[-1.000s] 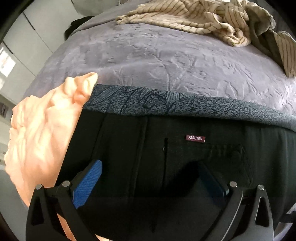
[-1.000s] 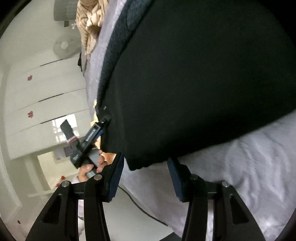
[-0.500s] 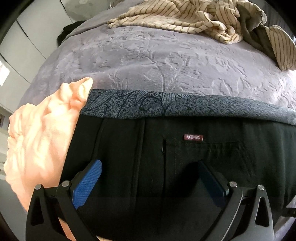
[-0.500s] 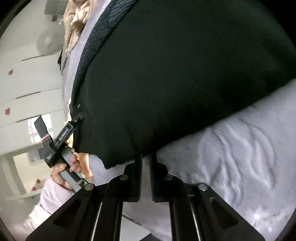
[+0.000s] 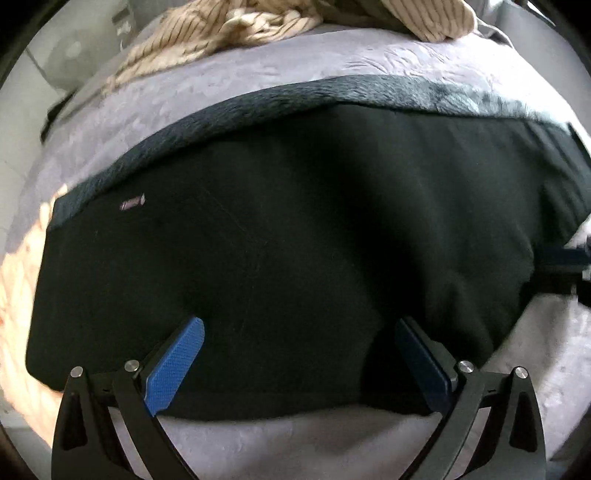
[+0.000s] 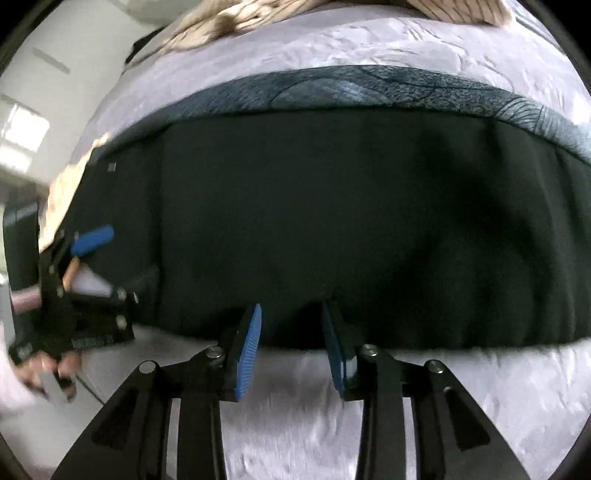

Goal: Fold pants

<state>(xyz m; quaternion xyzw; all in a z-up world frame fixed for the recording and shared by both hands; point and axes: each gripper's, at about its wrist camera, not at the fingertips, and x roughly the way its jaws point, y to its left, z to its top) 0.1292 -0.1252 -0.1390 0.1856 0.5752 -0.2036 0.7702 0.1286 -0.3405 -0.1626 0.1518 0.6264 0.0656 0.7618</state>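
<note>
The black pants (image 5: 295,240) lie folded flat on a lilac bedspread (image 5: 258,85), with a dark patterned band (image 5: 332,92) along their far edge and a small label (image 5: 133,203) at the left. My left gripper (image 5: 301,328) is open, its blue pads (image 5: 177,354) over the pants' near edge, holding nothing. In the right wrist view the pants (image 6: 332,221) fill the middle. My right gripper (image 6: 291,314) is open at their near edge and empty. The left gripper (image 6: 92,258) shows there at the pants' left end.
A striped beige garment (image 5: 240,29) lies crumpled at the far side of the bed; it also shows in the right wrist view (image 6: 229,18). A peach cloth (image 5: 18,258) lies left of the pants. White cupboards (image 6: 44,92) stand beyond the bed's left side.
My right gripper shut at the pants' corner, then swung round to the near edge and opened. My left gripper slid right along the pants and pulled back; it stayed open.
</note>
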